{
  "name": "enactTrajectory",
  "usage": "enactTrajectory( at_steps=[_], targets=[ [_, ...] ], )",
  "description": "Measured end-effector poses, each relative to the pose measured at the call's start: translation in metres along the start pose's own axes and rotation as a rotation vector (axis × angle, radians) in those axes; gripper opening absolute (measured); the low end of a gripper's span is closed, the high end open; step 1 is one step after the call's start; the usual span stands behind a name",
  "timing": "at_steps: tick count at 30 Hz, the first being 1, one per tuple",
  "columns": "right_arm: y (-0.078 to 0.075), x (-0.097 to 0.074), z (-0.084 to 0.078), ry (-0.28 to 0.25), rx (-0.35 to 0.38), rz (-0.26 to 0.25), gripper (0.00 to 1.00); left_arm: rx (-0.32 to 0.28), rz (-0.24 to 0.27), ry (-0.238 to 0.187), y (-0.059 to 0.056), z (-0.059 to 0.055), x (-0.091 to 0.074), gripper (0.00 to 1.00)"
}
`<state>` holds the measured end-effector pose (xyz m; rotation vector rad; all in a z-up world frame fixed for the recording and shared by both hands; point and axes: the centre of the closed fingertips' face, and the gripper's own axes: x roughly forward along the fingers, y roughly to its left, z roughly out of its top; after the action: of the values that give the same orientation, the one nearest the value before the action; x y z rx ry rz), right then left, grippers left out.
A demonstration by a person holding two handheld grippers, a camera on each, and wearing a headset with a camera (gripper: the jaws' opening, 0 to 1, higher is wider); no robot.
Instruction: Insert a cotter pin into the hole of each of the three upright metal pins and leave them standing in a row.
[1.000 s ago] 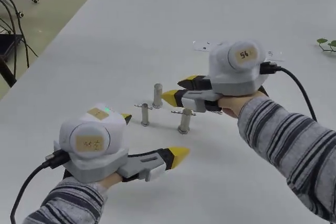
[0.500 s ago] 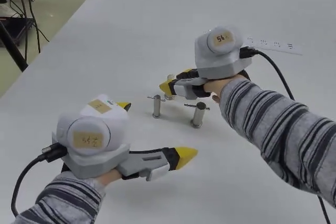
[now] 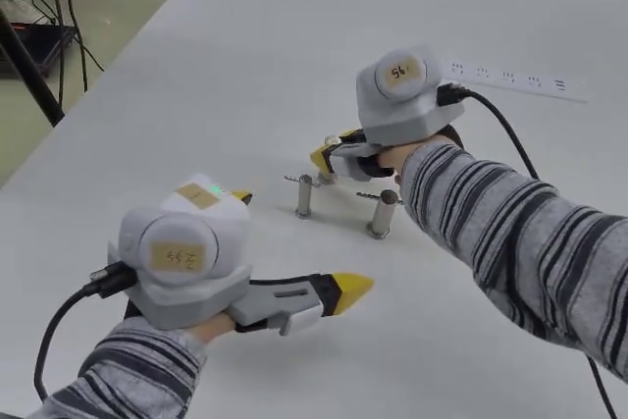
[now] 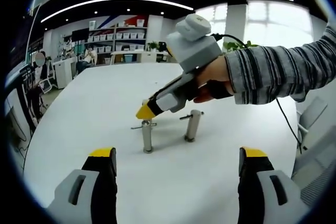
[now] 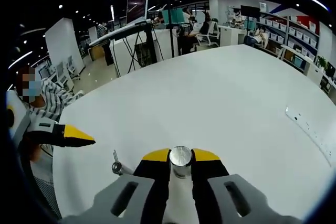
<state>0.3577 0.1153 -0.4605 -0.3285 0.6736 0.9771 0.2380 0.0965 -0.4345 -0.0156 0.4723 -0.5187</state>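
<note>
Two upright metal pins stand on the white table, each with a cotter pin through its top: the left pin [image 3: 304, 195] [image 4: 147, 136] and the right pin [image 3: 383, 212] [image 4: 192, 125]. Just behind them, my right gripper [image 3: 329, 157] [image 5: 180, 157] is shut on the third metal pin [image 5: 180, 156], whose round top shows between the yellow tips. In the head view that pin is mostly hidden by the jaws. My left gripper [image 3: 294, 242] [image 4: 178, 156] is open wide, nothing in it, near the front of the table and facing the pins.
A white power strip [image 3: 510, 78] [image 5: 310, 127] lies at the table's far right. A black cable [image 3: 510, 139] runs from the right gripper. The table's left edge drops to a floor with chair legs and cables [image 3: 39, 36].
My right gripper has moved onto the far pin and shut on it; a second ago its jaws stood apart beside it. The left gripper has stayed open. The head camera has shifted.
</note>
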Motion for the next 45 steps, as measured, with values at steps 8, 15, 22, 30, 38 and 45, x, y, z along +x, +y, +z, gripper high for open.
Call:
enactTrajectory(
  at_steps=[8,15,22,30,38,45],
  targets=[
    [-0.009,-0.004,-0.003,0.021,-0.016,-0.009,0.09,0.02,-0.014,-0.005,-0.003,0.003,0.002,0.99],
    [-0.027,-0.022,-0.009,0.02,-0.02,-0.036,0.09,0.014,-0.034,-0.013,-0.007,0.007,0.003,0.99],
    [-0.045,-0.041,-0.027,0.048,-0.018,-0.067,0.09,0.023,-0.047,-0.02,-0.011,0.01,0.003,0.99],
    [-0.055,-0.078,-0.055,0.077,0.018,-0.114,0.09,0.03,-0.052,-0.022,-0.011,0.011,0.003,0.99],
    [-0.065,-0.106,-0.081,0.102,0.053,-0.153,0.09,0.049,-0.065,-0.017,-0.016,0.01,0.004,0.98],
    [-0.057,-0.125,-0.105,0.122,0.076,-0.161,0.09,0.054,-0.062,-0.025,-0.014,0.012,0.004,0.98]
  ],
)
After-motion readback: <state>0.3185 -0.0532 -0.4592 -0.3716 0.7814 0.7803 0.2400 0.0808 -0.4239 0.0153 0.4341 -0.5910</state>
